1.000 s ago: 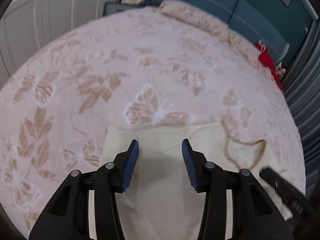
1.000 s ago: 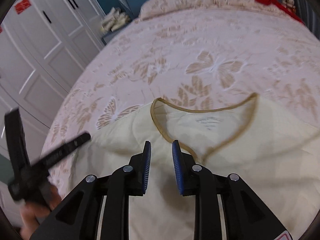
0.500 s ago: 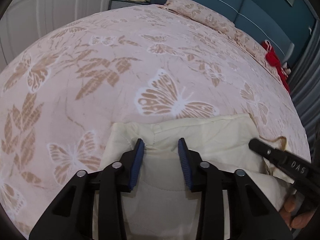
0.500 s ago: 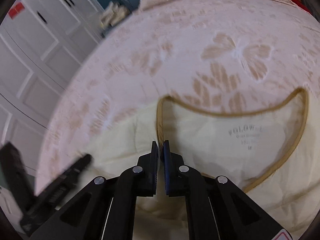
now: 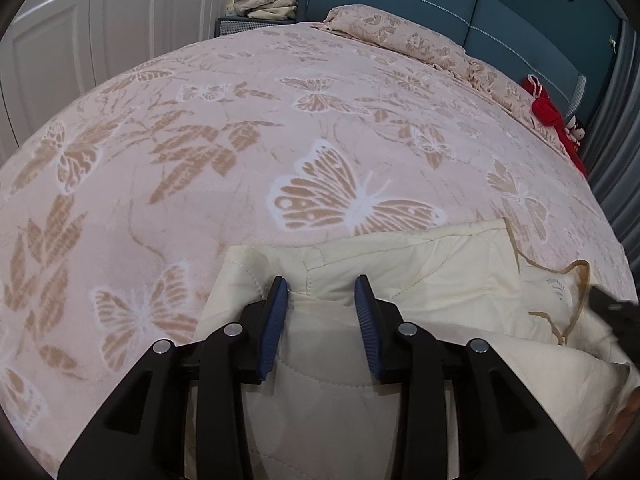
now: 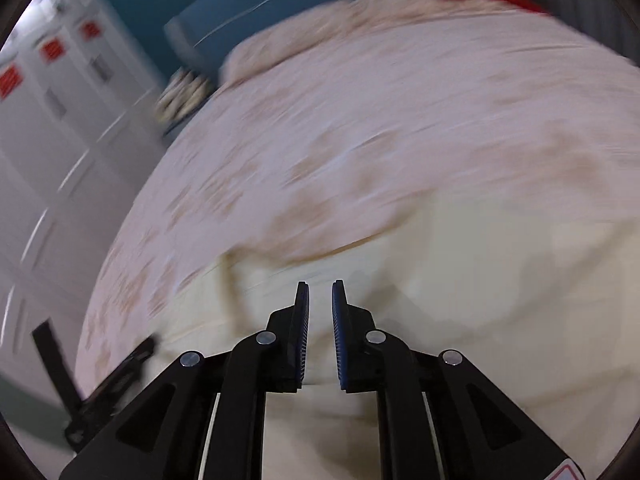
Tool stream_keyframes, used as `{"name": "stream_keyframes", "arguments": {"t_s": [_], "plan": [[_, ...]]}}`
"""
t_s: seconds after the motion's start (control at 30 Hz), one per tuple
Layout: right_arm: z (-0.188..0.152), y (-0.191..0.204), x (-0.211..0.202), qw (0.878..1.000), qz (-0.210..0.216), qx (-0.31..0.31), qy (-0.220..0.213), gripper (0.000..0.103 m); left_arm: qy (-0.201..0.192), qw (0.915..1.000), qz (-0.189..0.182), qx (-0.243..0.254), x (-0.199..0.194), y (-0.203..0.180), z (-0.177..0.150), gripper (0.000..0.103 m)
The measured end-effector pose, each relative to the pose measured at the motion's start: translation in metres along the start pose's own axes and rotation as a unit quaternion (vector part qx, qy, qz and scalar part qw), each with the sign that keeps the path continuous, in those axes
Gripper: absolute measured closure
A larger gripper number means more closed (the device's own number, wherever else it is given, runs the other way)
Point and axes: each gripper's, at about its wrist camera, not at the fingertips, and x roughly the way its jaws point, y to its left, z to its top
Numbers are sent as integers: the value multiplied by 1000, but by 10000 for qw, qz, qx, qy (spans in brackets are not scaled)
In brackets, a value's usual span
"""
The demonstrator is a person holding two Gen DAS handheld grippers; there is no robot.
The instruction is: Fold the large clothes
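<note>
Now I have my left gripper (image 5: 322, 292) low over the near left corner of the cream quilted garment (image 5: 420, 276), jaws partly apart with a raised fold standing between the pads; whether they pinch it I cannot tell. My right gripper (image 6: 320, 300) has just been opening a little after closing, and its narrow gap looks empty, though that view is smeared by motion. To fold well, I judge I should clamp the left corner firmly, take the brown-trimmed neckline (image 5: 576, 272) with the right, then lift both evenly so the padding does not bunch. The garment lies at the near edge of a bed (image 5: 200, 152) covered in a pink butterfly blanket, pillows (image 5: 400, 36) far, teal headboard (image 5: 400, 4) behind, white wardrobe doors (image 5: 100, 28) left, folded laundry (image 5: 264, 0) beyond.
</note>
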Motion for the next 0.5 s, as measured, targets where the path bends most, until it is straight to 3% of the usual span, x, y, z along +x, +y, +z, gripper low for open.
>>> {"name": "stream_keyframes", "arguments": {"t_s": [0.07,0.13,0.17,0.27,0.3,0.33,0.43,0.5], "plan": [[9,-39,-10,9988,-458,143,-47,86,-50,10000,49,40,-15,-11,5,68],[15,-72,-10,9964,-778,350,12,86,-204,9983,-543,-46,-36,-36,11,67],[16,-88,-9,9950,-872,491,72,86,-172,9957,-908,-20,-44,-61,16,61],[12,-111,-2,9944,-830,606,240,93,323,9825,-1826,164,-39,-126,23,48],[10,-112,0,9950,-797,543,268,93,650,9740,-2153,290,-27,-157,22,48],[9,-110,1,9954,-777,484,280,93,801,9709,-2222,401,-20,-173,19,48],[2,-114,4,9966,-704,306,297,95,1096,9701,-1926,993,10,-229,4,49],[-4,-123,6,9974,-573,350,258,99,1304,9705,-1655,1171,31,-245,-6,56]]}}
